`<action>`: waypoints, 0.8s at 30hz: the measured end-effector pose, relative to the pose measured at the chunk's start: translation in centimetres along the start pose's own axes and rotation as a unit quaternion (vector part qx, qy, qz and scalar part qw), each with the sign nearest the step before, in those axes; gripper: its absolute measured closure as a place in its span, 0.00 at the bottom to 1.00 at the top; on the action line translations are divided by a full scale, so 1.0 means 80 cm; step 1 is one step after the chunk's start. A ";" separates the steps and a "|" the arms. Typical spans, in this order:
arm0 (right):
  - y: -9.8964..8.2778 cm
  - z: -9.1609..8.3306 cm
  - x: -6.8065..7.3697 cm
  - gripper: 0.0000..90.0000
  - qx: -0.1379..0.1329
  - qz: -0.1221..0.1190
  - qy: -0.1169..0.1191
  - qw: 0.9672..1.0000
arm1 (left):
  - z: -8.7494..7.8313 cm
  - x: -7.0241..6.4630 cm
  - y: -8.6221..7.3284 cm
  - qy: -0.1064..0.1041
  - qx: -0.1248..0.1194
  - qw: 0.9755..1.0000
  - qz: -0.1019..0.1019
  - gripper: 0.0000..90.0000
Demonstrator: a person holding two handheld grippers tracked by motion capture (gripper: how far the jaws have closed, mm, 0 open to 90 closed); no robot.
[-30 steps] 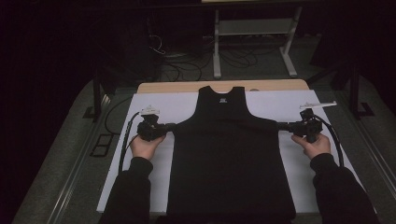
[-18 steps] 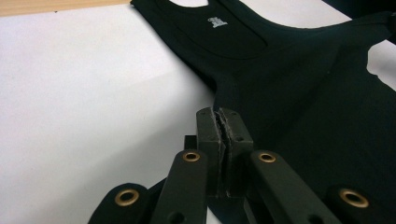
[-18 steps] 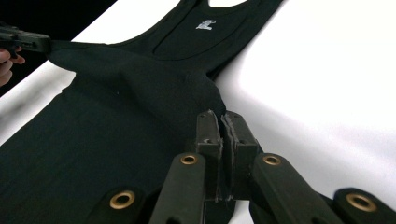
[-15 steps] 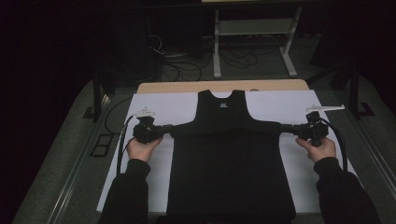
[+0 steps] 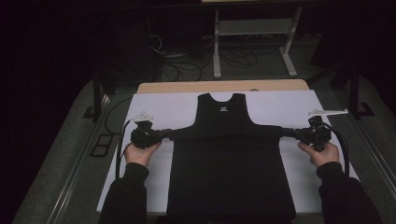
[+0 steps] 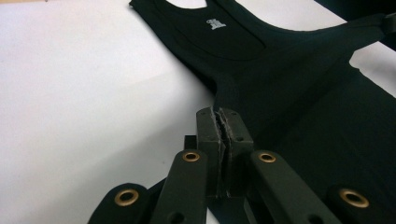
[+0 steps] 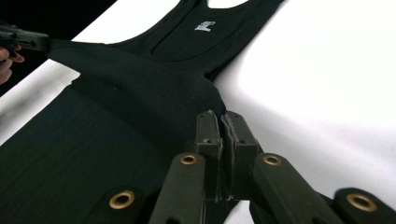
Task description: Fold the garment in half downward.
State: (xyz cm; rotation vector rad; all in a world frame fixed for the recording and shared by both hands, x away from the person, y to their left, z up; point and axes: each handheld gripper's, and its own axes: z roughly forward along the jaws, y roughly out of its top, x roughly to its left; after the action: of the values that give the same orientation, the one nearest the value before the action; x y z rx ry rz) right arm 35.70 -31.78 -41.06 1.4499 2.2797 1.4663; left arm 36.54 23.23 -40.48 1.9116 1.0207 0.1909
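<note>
A black sleeveless top (image 5: 229, 163) lies face up on the white table cover (image 5: 154, 105), neck toward the far edge, a small white label (image 5: 223, 110) inside the collar. My left gripper (image 5: 169, 134) is shut on the cloth at the garment's left side, under the armhole. My right gripper (image 5: 285, 133) is shut on the matching spot at the right side. The fabric is pulled taut in a band between them. In the left gripper view the jaws (image 6: 224, 122) pinch a black fold; the right gripper view has the same pinch (image 7: 220, 125) and the other gripper (image 7: 23, 39) far left.
The wooden table edge (image 5: 224, 86) runs along the far side. Beyond it stand a white metal stand (image 5: 254, 28) and loose cables (image 5: 187, 60) on the dark floor. White cover lies bare to both sides of the garment.
Both hands have drawn apart, the right one more, stretching the garment's sides outward. The top edge of the garment has slid a little toward me.
</note>
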 end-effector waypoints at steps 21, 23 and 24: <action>-0.017 -0.009 0.008 0.94 0.012 0.003 0.001 1.000 | -0.012 -0.012 -0.017 -0.007 0.005 1.000 -0.007 0.96; -0.018 -0.009 0.008 0.94 0.016 0.004 -0.001 1.000 | -0.013 -0.013 -0.018 -0.008 0.006 1.000 -0.007 0.96; -0.019 -0.009 0.008 0.94 0.016 0.005 0.000 1.000 | -0.014 -0.014 -0.018 -0.008 0.006 1.000 -0.007 0.96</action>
State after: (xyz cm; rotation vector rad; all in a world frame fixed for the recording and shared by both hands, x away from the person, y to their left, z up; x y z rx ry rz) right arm 33.93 -31.95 -41.51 1.4726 2.3095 1.4384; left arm 34.44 23.48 -40.75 1.9131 1.0268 0.1618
